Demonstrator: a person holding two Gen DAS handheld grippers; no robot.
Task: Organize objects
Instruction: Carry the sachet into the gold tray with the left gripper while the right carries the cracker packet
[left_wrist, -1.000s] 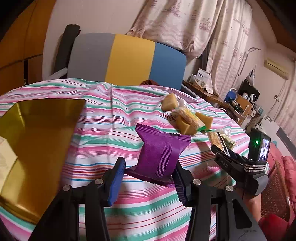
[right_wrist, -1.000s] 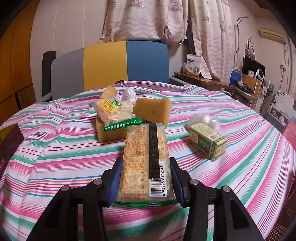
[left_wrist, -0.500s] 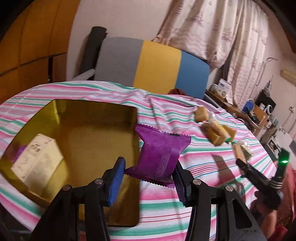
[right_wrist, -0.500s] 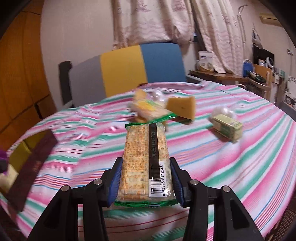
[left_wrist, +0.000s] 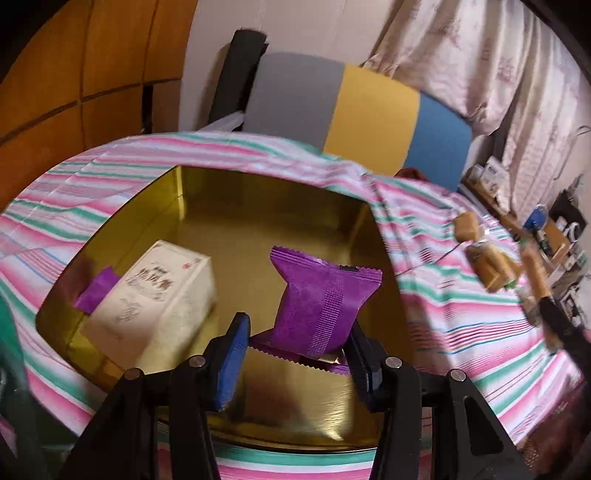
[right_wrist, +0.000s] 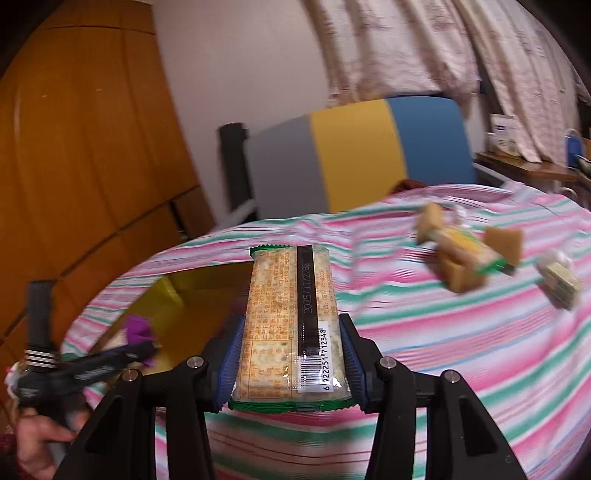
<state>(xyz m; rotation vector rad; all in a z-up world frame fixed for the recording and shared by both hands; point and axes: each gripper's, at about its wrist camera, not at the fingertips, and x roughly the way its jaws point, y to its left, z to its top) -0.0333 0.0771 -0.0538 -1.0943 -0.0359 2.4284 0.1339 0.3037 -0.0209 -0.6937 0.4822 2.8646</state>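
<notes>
Both my tongs have swung toward the gold tin (left_wrist: 258, 206) since a second ago, when the tin sat off at the left edge of my left view; now it lies right under my left tongs (left_wrist: 295, 354). Those tongs are closed part-way on a purple packet (left_wrist: 321, 295), which hangs tilted above the near half of the tin, its lower edge between the blue pads. Inside the tin, to the left of the packet, lies a cream box (left_wrist: 155, 299), and a second purple wrapper (left_wrist: 98, 288) peeps out at the box's far left side. Beyond the tin's right wall, on the striped cloth (left_wrist: 443, 295), sits a blurred heap of yellow snacks (left_wrist: 491, 266).

My right tongs (right_wrist: 291, 362) are closed just as far on a long cracker pack (right_wrist: 291, 314), held flat with its barcode end toward me and its far end reaching over the tin's (right_wrist: 192, 291) right edge. Left of the tin in that view I see my left tongs (right_wrist: 140, 350), blurred, with a hand (right_wrist: 37, 443) on the grip. Behind the table stands a grey, yellow and blue chair (right_wrist: 354, 155).
</notes>
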